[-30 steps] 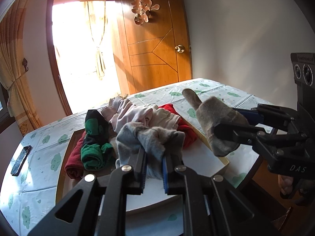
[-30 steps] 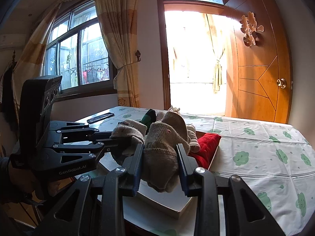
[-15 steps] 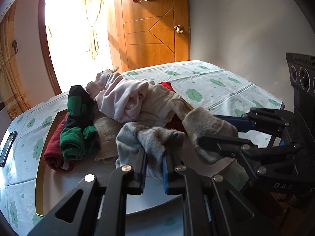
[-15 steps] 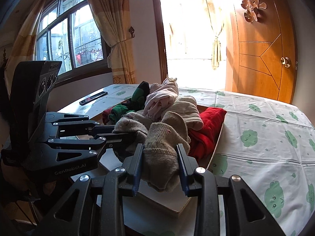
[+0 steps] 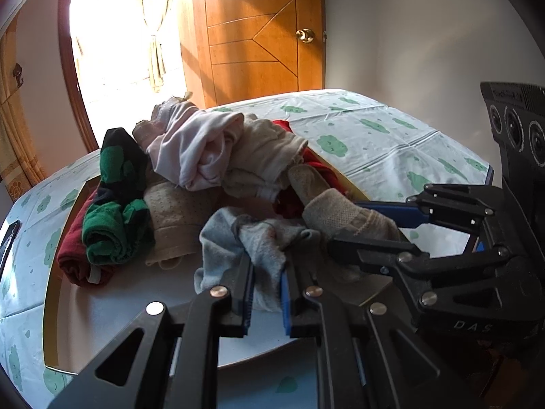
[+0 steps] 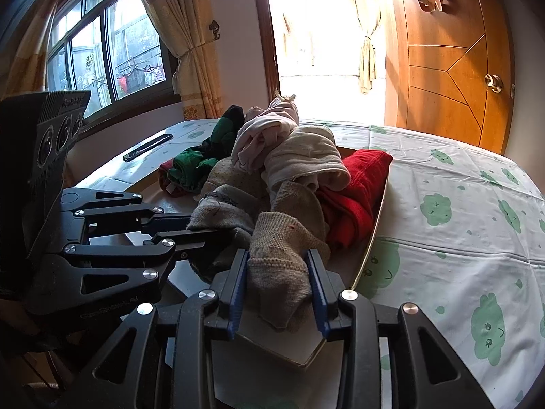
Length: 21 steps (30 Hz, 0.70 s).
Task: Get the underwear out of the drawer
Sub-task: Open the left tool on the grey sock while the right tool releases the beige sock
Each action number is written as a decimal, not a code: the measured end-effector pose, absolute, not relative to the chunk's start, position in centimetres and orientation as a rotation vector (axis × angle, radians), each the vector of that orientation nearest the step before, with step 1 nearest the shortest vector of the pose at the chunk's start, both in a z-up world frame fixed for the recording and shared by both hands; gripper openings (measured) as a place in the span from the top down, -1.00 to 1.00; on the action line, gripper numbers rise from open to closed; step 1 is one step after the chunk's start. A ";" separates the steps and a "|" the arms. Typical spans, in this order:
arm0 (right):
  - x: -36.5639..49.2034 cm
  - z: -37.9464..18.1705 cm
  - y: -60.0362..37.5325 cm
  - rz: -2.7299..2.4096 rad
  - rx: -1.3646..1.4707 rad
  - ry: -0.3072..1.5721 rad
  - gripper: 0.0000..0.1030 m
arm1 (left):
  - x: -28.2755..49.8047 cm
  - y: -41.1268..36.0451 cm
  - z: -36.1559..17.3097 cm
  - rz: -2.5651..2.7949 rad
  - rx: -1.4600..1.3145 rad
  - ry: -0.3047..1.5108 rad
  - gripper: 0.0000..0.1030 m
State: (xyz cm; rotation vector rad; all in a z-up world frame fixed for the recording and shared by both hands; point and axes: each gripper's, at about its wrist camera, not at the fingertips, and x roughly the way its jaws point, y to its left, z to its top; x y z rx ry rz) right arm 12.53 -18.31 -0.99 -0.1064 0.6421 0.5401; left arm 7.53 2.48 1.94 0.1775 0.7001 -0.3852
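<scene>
My left gripper [image 5: 265, 293] is pinching a grey sock [image 5: 238, 242]. My right gripper [image 6: 277, 289] holds a tan sock [image 6: 282, 255], and its jaws have just been opening a little. Both socks hang low over the drawer [image 5: 102, 313], beside the underwear pile [image 5: 204, 150]. I think I must let go next, then grab underwear.

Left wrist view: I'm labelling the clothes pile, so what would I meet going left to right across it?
Phone → dark red garment → green and black garment → grey sock in the left gripper → beige sock in the right gripper.
</scene>
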 end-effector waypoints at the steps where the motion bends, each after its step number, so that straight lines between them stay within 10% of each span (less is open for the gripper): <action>1: 12.6 -1.1 -18.4 0.538 -0.103 0.646 0.26 | 7.5 2.5 1.9 -0.384 0.177 0.701 0.75; 21: 11.6 -1.2 -19.2 0.508 -0.075 0.622 -0.03 | 5.2 2.9 2.0 -0.361 0.187 0.641 0.11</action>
